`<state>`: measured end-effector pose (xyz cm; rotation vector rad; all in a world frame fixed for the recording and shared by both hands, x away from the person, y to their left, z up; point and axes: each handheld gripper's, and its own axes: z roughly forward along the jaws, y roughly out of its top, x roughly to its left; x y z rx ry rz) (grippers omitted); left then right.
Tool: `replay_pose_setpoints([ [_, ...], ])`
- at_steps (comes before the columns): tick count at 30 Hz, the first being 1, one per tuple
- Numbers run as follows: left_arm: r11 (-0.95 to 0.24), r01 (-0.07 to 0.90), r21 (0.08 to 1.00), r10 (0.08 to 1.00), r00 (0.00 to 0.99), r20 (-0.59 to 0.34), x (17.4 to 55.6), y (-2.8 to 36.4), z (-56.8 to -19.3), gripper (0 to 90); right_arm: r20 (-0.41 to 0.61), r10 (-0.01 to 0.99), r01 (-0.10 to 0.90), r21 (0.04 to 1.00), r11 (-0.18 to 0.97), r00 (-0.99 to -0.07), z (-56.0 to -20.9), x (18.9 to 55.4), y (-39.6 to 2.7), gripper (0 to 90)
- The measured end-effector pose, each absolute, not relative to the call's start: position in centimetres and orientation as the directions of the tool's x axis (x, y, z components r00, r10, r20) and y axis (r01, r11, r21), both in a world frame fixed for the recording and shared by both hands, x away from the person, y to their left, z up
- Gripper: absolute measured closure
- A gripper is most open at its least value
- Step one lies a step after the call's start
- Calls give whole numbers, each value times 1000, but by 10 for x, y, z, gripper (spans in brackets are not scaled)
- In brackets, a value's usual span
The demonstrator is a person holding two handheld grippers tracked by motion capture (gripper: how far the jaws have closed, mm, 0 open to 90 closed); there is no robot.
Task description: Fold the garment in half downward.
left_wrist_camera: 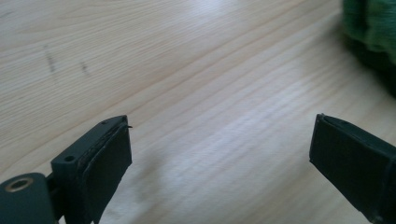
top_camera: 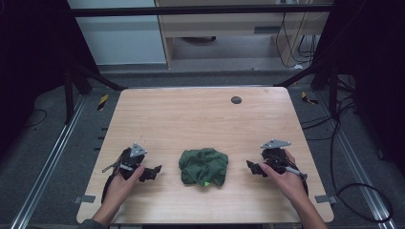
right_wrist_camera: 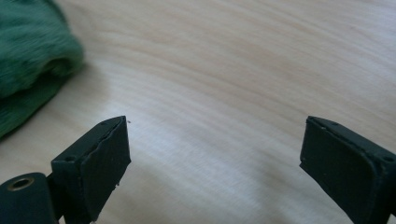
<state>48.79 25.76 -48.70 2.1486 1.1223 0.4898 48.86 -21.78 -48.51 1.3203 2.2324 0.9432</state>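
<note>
A crumpled dark green cloth (top_camera: 204, 166) lies on the wooden table (top_camera: 200, 119) near its front middle. To the cloth's left, my left gripper (top_camera: 156, 171) is held low over the wood, jaws pointing toward the cloth and apart from it. In the left gripper view its jaws stand wide with bare wood between them, and the cloth (left_wrist_camera: 373, 32) sits at the top right corner. My right gripper (top_camera: 250, 166) is on the cloth's other side, also pointing inward. Its jaws are open over bare table, with the cloth (right_wrist_camera: 28, 60) at the upper left.
A small dark round disc (top_camera: 236, 99) is set in the table near the far edge. Black frame posts and cables stand around the table on the floor. The table's front edge runs just behind both hands.
</note>
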Motion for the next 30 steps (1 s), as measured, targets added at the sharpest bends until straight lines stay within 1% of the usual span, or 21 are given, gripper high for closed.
replay_pose_setpoints([
  [5, -396, 587, 706, 847, 530, 34, 496, 267, -492, 55, 29, 904, 635, 721, 277, -427, -489, 502, -225, 93],
  [9, -370, 600, 710, 861, 508, 19, 502, 271, -497, 55, 26, 922, 644, 723, 248, -385, -494, 510, -228, 104],
  [11, -384, 590, 710, 863, 503, 49, 505, 271, -499, 54, 28, 930, 652, 721, 235, -367, -496, 512, -229, 106],
  [13, -388, 582, 714, 862, 503, 58, 507, 271, -500, 54, 28, 935, 653, 723, 225, -354, -499, 514, -229, 107],
  [17, -349, 597, 722, 872, 489, 17, 512, 272, -504, 54, 31, 943, 660, 721, 210, -333, -505, 518, -228, 112],
  [18, -345, 598, 723, 874, 486, 15, 513, 272, -505, 54, 18, 947, 658, 723, 209, -321, -507, 519, -228, 111],
  [20, -353, 596, 721, 873, 488, 24, 515, 271, -508, 50, -2, 950, 644, 735, 212, -311, -510, 520, -226, 100],
  [21, -351, 597, 722, 873, 488, 22, 515, 271, -508, 32, 0, 952, 639, 741, 206, -307, -511, 521, -225, 81],
  [23, -348, 599, 721, 877, 481, 23, 517, 272, -508, 33, -4, 955, 650, 732, 204, -296, -512, 523, -222, 37],
  [25, -347, 603, 718, 877, 479, 21, 517, 273, -508, 22, -6, 959, 654, 730, 199, -285, -512, 523, -220, 20],
  [27, -341, 613, 713, 885, 465, 23, 515, 274, -508, 0, 4, 968, 669, 724, 170, -250, -512, 522, -219, 3],
  [30, -332, 620, 711, 892, 452, 22, 514, 274, -508, 0, -1, 973, 671, 723, 161, -232, -512, 521, -218, 3],
])
